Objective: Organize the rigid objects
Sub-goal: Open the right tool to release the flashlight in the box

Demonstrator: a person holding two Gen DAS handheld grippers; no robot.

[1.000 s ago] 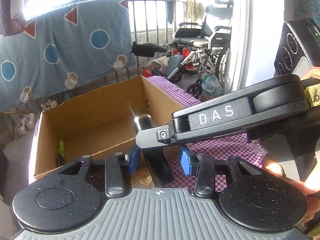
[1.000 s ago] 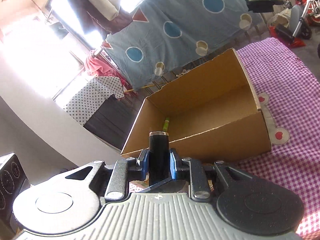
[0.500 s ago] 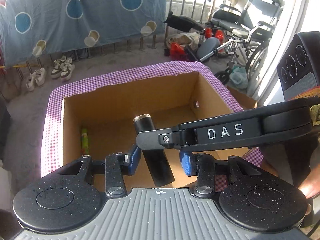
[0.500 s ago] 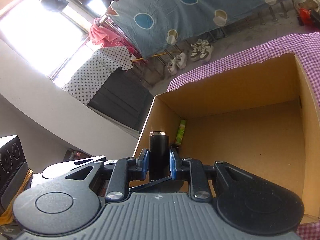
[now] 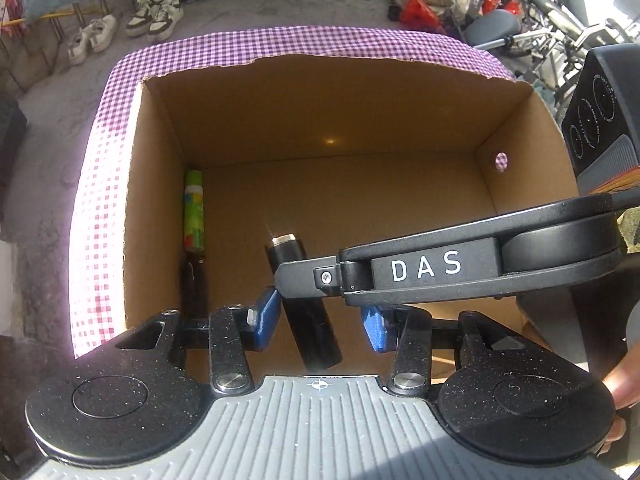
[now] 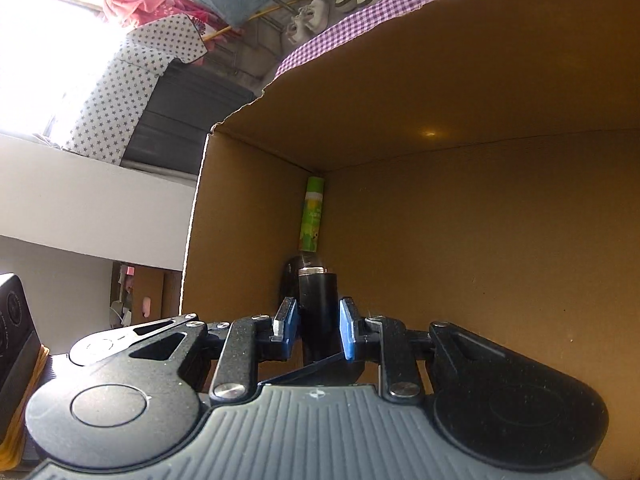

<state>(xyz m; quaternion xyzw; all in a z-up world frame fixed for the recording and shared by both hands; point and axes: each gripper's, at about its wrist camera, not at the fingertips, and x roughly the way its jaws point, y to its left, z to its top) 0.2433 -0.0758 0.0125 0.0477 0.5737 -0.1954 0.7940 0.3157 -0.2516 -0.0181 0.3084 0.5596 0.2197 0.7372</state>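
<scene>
open cardboard box (image 5: 152,184) holds a green can (image 5: 193,210) lying along its left wall. right claw (image 6: 319,328) is clamped on the black cylinder (image 6: 318,304), held over the box; left claw (image 5: 316,320), just been widening, brackets it loosely, pads (image 5: 264,316) apart.

One cardboard box (image 5: 152,168); one green tube (image 5: 193,210) lying inside along its left wall; one dark bottle (image 5: 195,284) end to end with the tube; one black cylinder (image 5: 308,320) with a metal cap; two grippers, left gripper (image 5: 318,320) and right gripper (image 6: 319,330); one checked cloth (image 5: 280,44); sneakers (image 5: 154,20) on the floor, about two pairs.
</scene>
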